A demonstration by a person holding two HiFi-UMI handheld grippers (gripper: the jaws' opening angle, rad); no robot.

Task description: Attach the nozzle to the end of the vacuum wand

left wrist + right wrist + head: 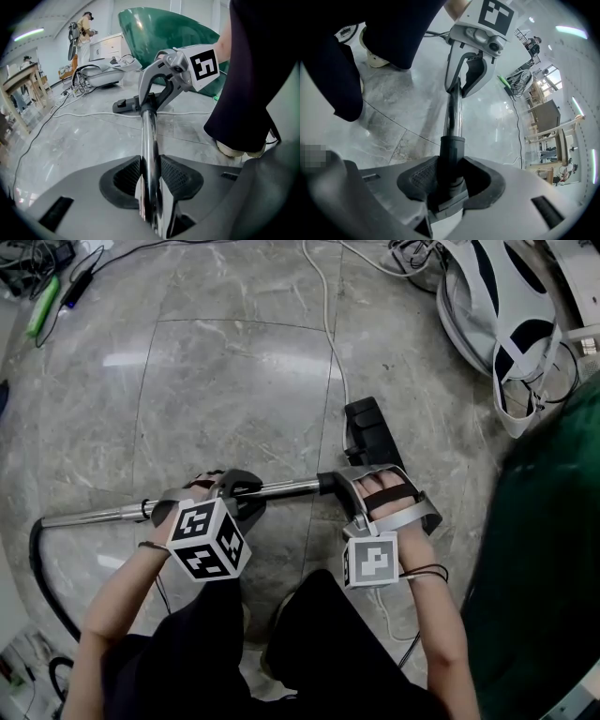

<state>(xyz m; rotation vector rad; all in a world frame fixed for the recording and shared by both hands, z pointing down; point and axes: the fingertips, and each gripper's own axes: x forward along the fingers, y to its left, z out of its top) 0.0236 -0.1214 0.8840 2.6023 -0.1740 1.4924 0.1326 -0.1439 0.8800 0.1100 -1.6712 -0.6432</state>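
left gripper (149, 190) fingers (180, 176) clamp wand (149, 136) | right gripper (449, 185) fingers (417, 176) clamp nozzle (452, 154)

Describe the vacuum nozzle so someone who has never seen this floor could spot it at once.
On the grey marble floor, follow the chrome wand to the end by the right tool. The nozzle is the flat black head there, beside a white cable; nothing else close by is a black block.
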